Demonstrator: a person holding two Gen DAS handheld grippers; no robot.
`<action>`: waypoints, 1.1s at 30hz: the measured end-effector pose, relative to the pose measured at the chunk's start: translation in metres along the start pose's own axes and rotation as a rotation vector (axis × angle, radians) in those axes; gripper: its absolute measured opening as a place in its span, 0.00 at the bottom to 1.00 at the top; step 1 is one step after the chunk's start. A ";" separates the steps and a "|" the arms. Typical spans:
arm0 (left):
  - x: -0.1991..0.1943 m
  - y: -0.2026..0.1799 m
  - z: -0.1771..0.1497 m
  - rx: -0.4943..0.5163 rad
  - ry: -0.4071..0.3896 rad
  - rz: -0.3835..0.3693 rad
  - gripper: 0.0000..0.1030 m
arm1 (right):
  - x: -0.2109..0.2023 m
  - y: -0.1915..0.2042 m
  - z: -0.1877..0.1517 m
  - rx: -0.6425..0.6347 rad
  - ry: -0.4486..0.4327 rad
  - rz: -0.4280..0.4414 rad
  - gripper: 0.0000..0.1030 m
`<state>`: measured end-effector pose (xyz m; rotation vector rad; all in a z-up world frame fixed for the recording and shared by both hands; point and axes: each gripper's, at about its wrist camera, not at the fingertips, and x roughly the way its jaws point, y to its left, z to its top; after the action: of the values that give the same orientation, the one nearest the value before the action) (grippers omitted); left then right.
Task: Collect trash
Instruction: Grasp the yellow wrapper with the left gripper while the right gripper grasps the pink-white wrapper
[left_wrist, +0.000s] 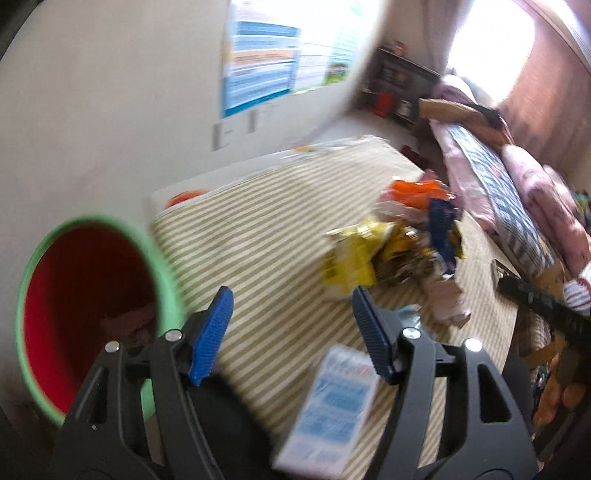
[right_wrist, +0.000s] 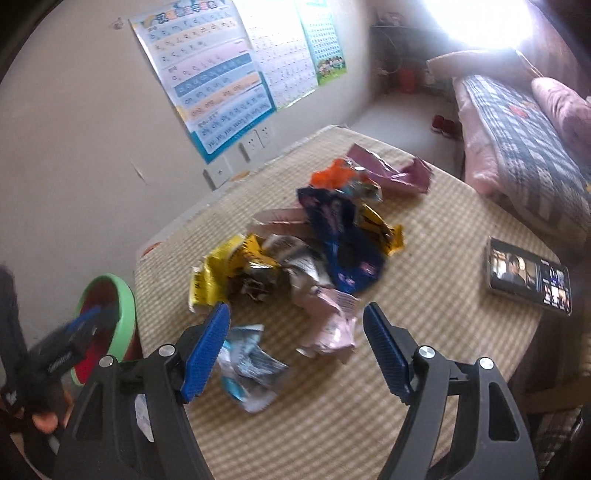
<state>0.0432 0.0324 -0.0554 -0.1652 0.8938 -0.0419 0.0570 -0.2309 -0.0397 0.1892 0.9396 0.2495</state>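
Wrappers (right_wrist: 314, 240) lie heaped mid-table (right_wrist: 424, 369); the bin (left_wrist: 92, 314) sits off its left edge. My left gripper (left_wrist: 291, 317) and right gripper (right_wrist: 297, 339) both gape wide, holding nothing. Next, I judge, the right descends onto the pink wrapper (right_wrist: 328, 325) and pinches it.

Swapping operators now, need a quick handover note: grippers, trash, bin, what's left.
Left gripper: open, empty, next to the red bin off the table's left edge.
Right gripper: open, empty, above the near side of the wrapper pile.
Done: something dark lies in the bin; too blurred to identify.
Left: the whole pile, including the yellow wrapper, blue bag, pink wrapper and white-blue wrapper, plus a white-blue carton near the left gripper.
The phone on the table looks like no trash; leave it.
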 end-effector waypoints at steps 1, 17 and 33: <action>0.008 -0.006 0.006 0.007 0.004 -0.011 0.62 | 0.000 -0.002 -0.001 0.002 -0.001 0.000 0.70; 0.120 -0.034 0.023 -0.033 0.221 -0.085 0.55 | 0.010 -0.037 -0.013 0.059 0.020 0.021 0.70; 0.046 -0.028 0.010 -0.059 0.118 -0.083 0.28 | 0.046 -0.029 -0.011 0.046 0.109 0.001 0.70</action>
<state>0.0802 0.0016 -0.0805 -0.2569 1.0059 -0.1029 0.0777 -0.2450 -0.0896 0.2203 1.0537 0.2412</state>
